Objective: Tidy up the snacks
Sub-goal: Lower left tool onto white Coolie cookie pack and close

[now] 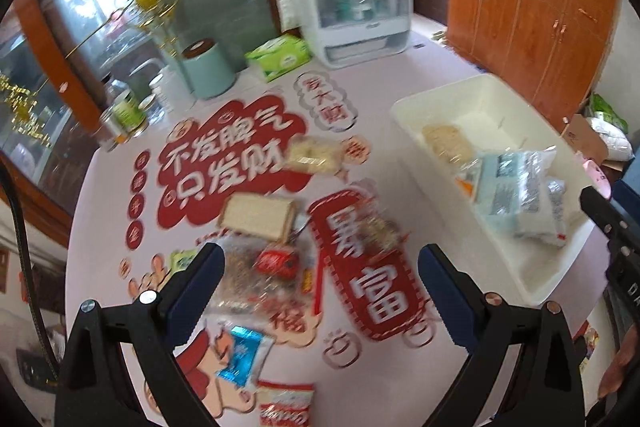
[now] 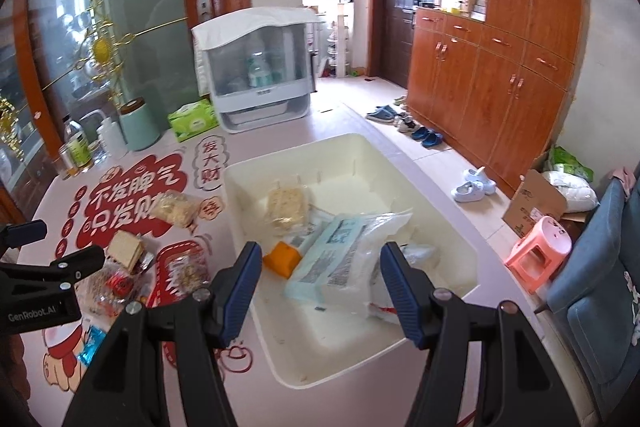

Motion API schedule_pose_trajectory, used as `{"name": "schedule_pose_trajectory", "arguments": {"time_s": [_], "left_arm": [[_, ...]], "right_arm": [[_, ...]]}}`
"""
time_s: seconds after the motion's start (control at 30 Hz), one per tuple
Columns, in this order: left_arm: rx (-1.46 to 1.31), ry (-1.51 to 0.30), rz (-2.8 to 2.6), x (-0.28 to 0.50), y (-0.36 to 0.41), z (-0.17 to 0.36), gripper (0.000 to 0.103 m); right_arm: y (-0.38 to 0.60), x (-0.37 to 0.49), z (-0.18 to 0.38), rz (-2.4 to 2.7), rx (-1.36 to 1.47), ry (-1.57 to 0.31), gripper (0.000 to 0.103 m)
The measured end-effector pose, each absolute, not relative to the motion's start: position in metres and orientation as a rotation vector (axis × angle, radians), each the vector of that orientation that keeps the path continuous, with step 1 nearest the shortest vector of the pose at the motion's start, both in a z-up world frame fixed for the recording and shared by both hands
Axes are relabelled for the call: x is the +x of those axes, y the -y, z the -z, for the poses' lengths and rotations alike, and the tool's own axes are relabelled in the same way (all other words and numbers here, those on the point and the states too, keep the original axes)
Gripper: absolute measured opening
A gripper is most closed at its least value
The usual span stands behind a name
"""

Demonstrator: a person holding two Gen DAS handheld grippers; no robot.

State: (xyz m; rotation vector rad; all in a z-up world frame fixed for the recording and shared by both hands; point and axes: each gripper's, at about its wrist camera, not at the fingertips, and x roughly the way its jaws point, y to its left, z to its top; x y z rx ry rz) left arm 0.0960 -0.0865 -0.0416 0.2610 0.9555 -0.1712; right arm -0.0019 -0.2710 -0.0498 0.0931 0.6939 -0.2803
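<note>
My left gripper [image 1: 320,275] is open and empty above loose snacks on the printed table cover. Under it lie a clear bag with a red label [image 1: 272,263], a sandwich pack [image 1: 260,217], a small nut pack [image 1: 380,227] and a cracker pack [image 1: 316,153]. A blue packet [image 1: 240,355] and a red-and-white packet [image 1: 284,403] lie nearer. My right gripper [image 2: 320,291] hangs open over the white bin [image 2: 440,187]. Inside the bin are a large pale-blue bag [image 2: 344,247], an orange pack [image 2: 282,259] and a cracker pack [image 2: 286,211]. The pads do not press on the bag.
At the table's back stand a white covered dish cabinet [image 2: 260,67], a green tissue box [image 2: 194,119], a mint canister [image 2: 138,125] and bottles [image 2: 78,147]. Right of the table are a pink stool [image 2: 540,251], a blue chair [image 2: 600,291], a cardboard box and wooden cupboards.
</note>
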Motion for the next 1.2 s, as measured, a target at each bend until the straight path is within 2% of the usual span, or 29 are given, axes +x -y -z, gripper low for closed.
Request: {"name": "schedule_pose_trajectory", "arguments": {"time_s": [0.47, 0.77, 1.07, 1.1, 1.2], "left_arm": [[0.16, -1.159, 0.025, 0.053, -0.018, 0.11, 0.097], [0.127, -1.363, 0.068, 0.024, -0.031, 0.179, 0.097], [-0.009, -1.473, 0.064, 0.018, -0.047, 0.223, 0.096], [-0.024, -1.482, 0.072, 0.017, -0.047, 0.225, 0.095], [-0.017, -1.483, 0.076, 0.014, -0.045, 0.232, 0.083]], "right_arm": [[0.218, 0.001, 0.093, 0.073, 0.037, -0.822, 0.062], [0.182, 0.018, 0.135, -0.022, 0.039, -0.942, 0.062], [0.174, 0.038, 0.151, -0.041, 0.09, -0.991, 0.062], [0.173, 0.039, 0.153, -0.041, 0.091, -0.995, 0.062], [0.17, 0.045, 0.157, -0.042, 0.089, -1.01, 0.062]]}}
